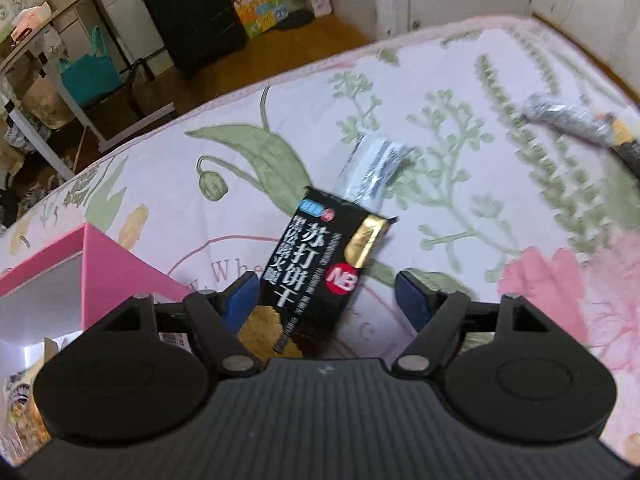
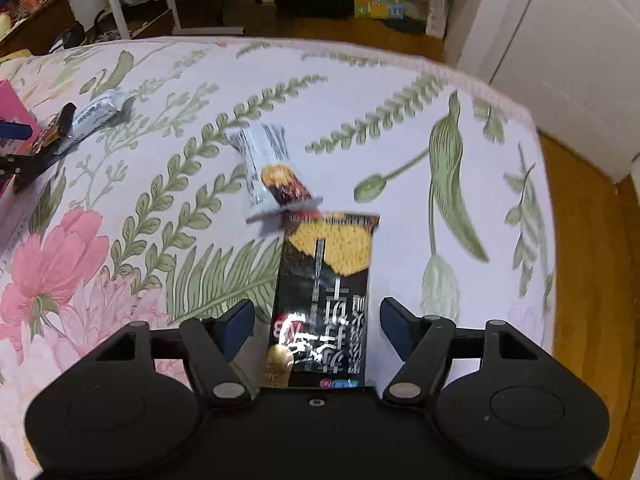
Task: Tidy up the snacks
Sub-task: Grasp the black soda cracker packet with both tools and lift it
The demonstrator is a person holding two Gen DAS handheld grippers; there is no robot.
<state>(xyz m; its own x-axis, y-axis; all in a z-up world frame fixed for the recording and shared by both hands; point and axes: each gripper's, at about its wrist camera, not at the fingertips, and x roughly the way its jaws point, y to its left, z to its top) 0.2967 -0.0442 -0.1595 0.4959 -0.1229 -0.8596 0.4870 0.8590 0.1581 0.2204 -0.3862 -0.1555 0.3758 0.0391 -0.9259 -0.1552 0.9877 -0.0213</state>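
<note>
In the left wrist view a black cracker packet (image 1: 320, 276) lies on the floral bedsheet between the blue pads of my left gripper (image 1: 326, 294), whose jaws stand wide apart. A silver packet (image 1: 374, 168) lies just beyond it. In the right wrist view another black cracker packet (image 2: 326, 300) lies between the spread jaws of my right gripper (image 2: 316, 324). A silver packet (image 2: 272, 172) lies just past its far end. Neither gripper touches its packet.
A pink box (image 1: 108, 268) with several snacks inside stands at the left of the left gripper. Another silver packet (image 2: 100, 112) lies far left on the sheet (image 2: 400, 128). The bed edge (image 2: 548, 240) and wooden floor are to the right. A black suitcase (image 1: 192, 12) stands beyond the bed.
</note>
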